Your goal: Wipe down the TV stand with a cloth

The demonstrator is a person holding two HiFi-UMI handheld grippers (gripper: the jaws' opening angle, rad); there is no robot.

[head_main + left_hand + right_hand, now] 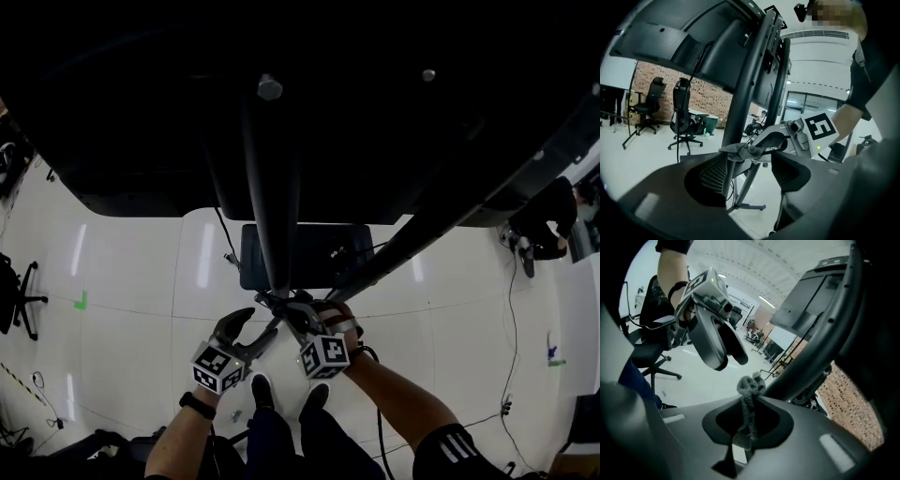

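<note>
My right gripper point(748, 430) is clamped shut on the grey cloth point(750, 392). The cloth is a fuzzy, crumpled wad bunched just past the tips and pressed to the TV stand's dark upright point(829, 329), which runs up and away. My left gripper point(750, 176) waits just beside it, jaws apart and empty, with the cloth straight ahead.

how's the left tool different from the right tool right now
The left tool has its jaws apart and holds nothing; the right tool is shut on a grey cloth. The right tool puts that cloth against the stand's pole, while the left tool only sits beside the pole without gripping it. Both sit close together by that pole.
</note>
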